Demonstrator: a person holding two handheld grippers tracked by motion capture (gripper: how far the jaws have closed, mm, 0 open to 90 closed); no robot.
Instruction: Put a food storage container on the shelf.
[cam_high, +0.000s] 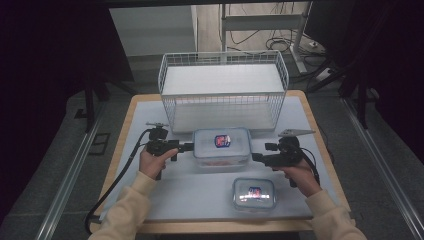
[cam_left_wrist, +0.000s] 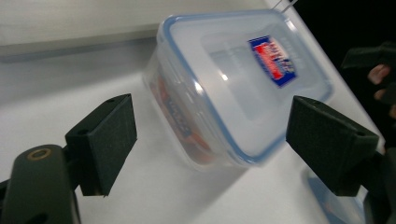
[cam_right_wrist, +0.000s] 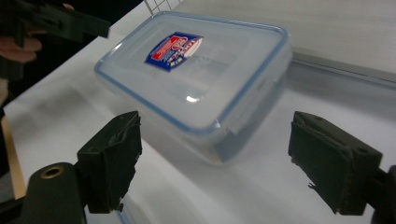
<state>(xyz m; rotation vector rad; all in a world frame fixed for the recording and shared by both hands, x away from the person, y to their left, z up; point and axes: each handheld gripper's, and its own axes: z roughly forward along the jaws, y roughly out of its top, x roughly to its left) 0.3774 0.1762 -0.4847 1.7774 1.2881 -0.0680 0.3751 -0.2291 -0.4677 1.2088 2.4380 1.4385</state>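
**Two grippers flank the big lidded box in front of the wire basket**

The large clear box (cam_high: 221, 148) with the blue-rimmed lid and a red-and-blue label sits on the white-covered bench (cam_high: 200, 200), near its middle, just in front of the white wire basket (cam_high: 223, 90) that stands at twelve o'clock from it. The left gripper (cam_high: 189, 147) comes at the box from nine o'clock, its tips right at the box's side wall; in the left gripper view its fingers (cam_left_wrist: 105, 140) stand released and spread wide, the box lying ahead of them, neither pad pressing on it. The right gripper (cam_high: 255, 157) is at three o'clock of the box, just beside its near corner; in the right gripper view its fingers (cam_right_wrist: 112, 156) are likewise released, wide apart, the box's corner ahead of the gap and untouched. A smaller lidded box (cam_high: 254, 193) rests at about five o'clock from the large one, near the bench's front edge, below the right hand (cam_high: 300, 175)
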